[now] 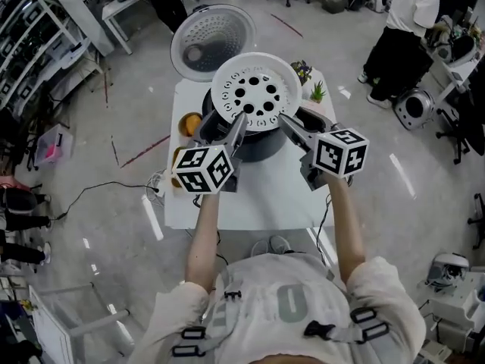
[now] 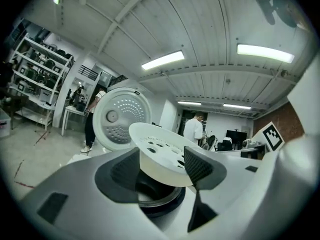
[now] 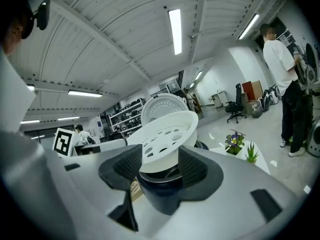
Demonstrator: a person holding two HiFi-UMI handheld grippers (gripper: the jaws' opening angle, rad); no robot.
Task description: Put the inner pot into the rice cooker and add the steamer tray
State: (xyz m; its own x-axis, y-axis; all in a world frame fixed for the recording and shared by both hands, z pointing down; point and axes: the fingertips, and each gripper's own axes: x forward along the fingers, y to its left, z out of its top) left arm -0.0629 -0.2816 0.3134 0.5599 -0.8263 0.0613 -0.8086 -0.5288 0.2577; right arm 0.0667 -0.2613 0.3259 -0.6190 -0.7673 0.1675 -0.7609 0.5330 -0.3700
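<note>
The white steamer tray [image 1: 256, 89], round with holes in its floor, hangs tilted just above the dark rice cooker [image 1: 261, 146]. My left gripper [image 1: 241, 120] is shut on the tray's near left wall and my right gripper [image 1: 285, 120] on its near right wall. In the left gripper view the tray [image 2: 160, 154] sits between both pads of the left gripper [image 2: 162, 166], over the cooker's mouth, where a metallic pot rim [image 2: 152, 196] shows. In the right gripper view the tray [image 3: 167, 134] is clamped by the right gripper [image 3: 157, 166] above the cooker [image 3: 160, 191].
The cooker's lid [image 1: 212, 40] stands open behind it. The cooker rests on a small white table [image 1: 227, 203] with two little potted plants [image 1: 317, 92] at its far right and an orange object [image 1: 189, 122] at its left. People stand at the back of the room.
</note>
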